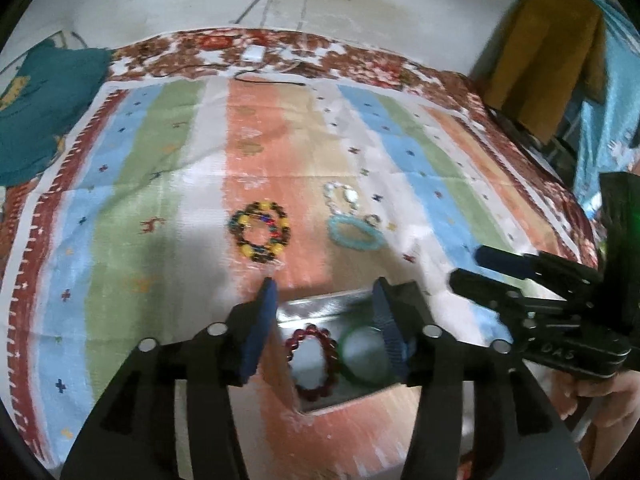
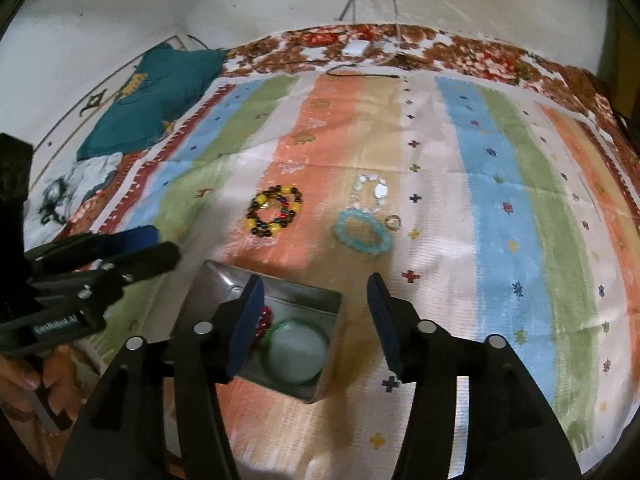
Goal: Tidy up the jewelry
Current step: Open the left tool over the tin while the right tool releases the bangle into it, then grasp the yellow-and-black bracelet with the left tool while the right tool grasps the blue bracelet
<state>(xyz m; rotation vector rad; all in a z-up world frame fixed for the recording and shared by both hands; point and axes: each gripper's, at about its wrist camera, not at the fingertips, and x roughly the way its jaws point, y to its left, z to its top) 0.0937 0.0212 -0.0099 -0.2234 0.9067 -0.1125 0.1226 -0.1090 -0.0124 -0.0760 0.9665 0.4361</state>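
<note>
Two grippers hang over a wide striped cloth (image 2: 500, 184) that covers the whole work surface, presumably laid out so small pieces show up and do not roll away. Just under and between the fingers of the left gripper (image 1: 326, 300) sits a square metal tin (image 2: 328, 312), the collecting box; seen from the right gripper (image 2: 316, 296) it lies below and toward the left finger. Both grippers are parted about halfway with nothing between the pads, so neither is carrying anything. Inside the tin lie a green bangle (image 2: 296, 350) and a dark red bead bracelet (image 1: 314, 362), side by side on the floor of the box, which suggests two pieces are already sorted. Ahead of both grippers, farther out on the cloth, wait the loose items: a yellow and dark bead bracelet (image 1: 260, 236) ahead and slightly left of the left gripper, a turquoise bead bracelet (image 2: 362, 236) straight ahead of the right gripper, a pale stone bracelet (image 2: 372, 192) just beyond that, and a small ring (image 2: 393, 222) just beside the turquoise one. Spread apart as they are, each can probably be pinched singly; the ring looks hardest to grasp.
</note>
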